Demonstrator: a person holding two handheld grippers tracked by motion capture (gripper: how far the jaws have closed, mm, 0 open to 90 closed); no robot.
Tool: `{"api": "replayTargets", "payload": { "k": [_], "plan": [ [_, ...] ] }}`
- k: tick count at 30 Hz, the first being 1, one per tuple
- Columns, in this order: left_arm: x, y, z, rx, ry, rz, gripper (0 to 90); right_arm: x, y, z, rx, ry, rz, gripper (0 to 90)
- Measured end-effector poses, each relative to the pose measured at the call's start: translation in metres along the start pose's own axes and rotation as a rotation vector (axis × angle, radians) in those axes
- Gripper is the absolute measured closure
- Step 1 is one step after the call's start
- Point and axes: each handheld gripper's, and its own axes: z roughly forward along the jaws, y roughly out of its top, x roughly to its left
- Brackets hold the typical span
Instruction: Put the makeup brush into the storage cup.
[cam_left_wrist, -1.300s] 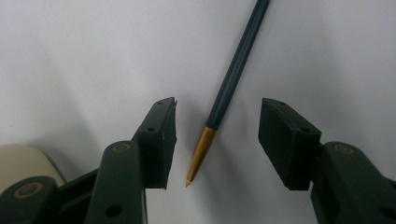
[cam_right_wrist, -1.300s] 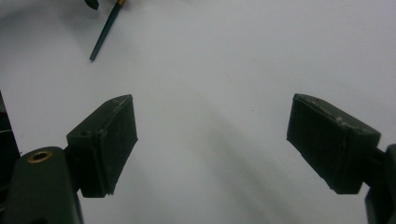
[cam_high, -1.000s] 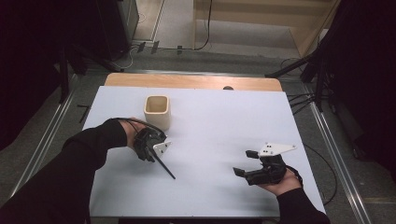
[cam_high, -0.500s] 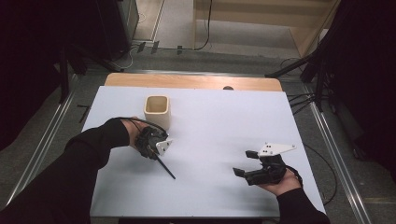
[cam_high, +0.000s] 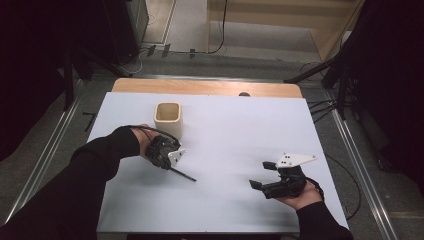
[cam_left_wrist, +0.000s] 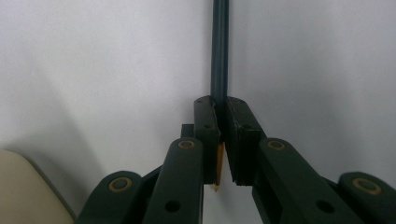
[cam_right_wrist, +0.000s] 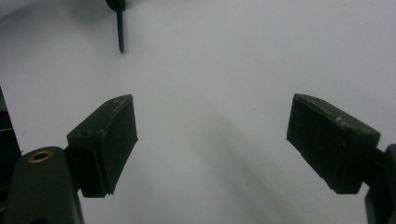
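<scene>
Right gripper (cam_high: 261, 176) is sitting nearest, low at the right of the pale white tabletop (cam_high: 235, 130), held in the person's right hand (cam_high: 299, 194), grey three-cornered plate on top. Its jaws are standing wide apart, released, nothing between them; the right gripper view is showing both black pads (cam_right_wrist: 112, 140) spread with bare table between.

Left gripper (cam_high: 169, 163) is sitting further in, left of centre, held by a black-sleeved arm (cam_high: 85, 170). It is clenched, grasping a thin dark pencil-like stick (cam_high: 182, 174). In the left gripper view the jaws are pressing together on the stick (cam_left_wrist: 219, 51), which is running straight out past the tips, with a yellowish end poking out behind the pads. In the high view the stick is slanting out toward the table centre, its far tip close to the surface; cannot tell if it is touching.

Beyond the left gripper, a cream square open-topped cup (cam_high: 167, 118) is standing upright, just beside the left hand. A wooden strip (cam_high: 200, 87) is edging the far side.
</scene>
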Motion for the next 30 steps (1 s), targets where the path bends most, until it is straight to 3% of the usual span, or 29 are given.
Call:
{"api": "replayTargets", "payload": {
  "k": [3,9,15,21,24,26,29,30],
  "plan": [
    [0.003,0.000,-0.001,0.004,-0.021,-0.049,84.7,0.000,0.000,0.000,-0.004,0.002,0.005,16.9],
    [0.004,0.000,-0.003,0.012,-0.002,-0.078,84.8,0.000,0.000,0.000,-0.004,0.007,0.006,17.0],
    [0.001,-0.004,-0.019,-0.047,0.038,-0.148,84.8,0.001,0.000,0.000,-0.008,0.013,0.005,17.1],
    [-0.001,-0.008,-0.035,-0.096,0.046,-0.246,84.8,0.001,0.001,-0.001,-0.028,0.027,-0.005,19.0],
    [-0.003,-0.009,-0.045,-0.141,0.079,-0.275,84.8,0.002,0.001,-0.001,-0.031,0.031,-0.017,20.6],
    [-0.005,-0.010,-0.053,-0.183,0.092,-0.325,84.8,0.002,0.001,-0.002,-0.041,0.037,-0.023,20.6],
    [-0.006,-0.009,-0.059,-0.204,0.096,-0.348,84.8,0.002,0.002,-0.002,-0.046,0.047,-0.018,20.7],
    [-0.006,-0.009,-0.061,-0.218,0.090,-0.373,84.8,0.002,0.002,-0.002,-0.045,0.050,-0.016,20.7]
  ]
}}
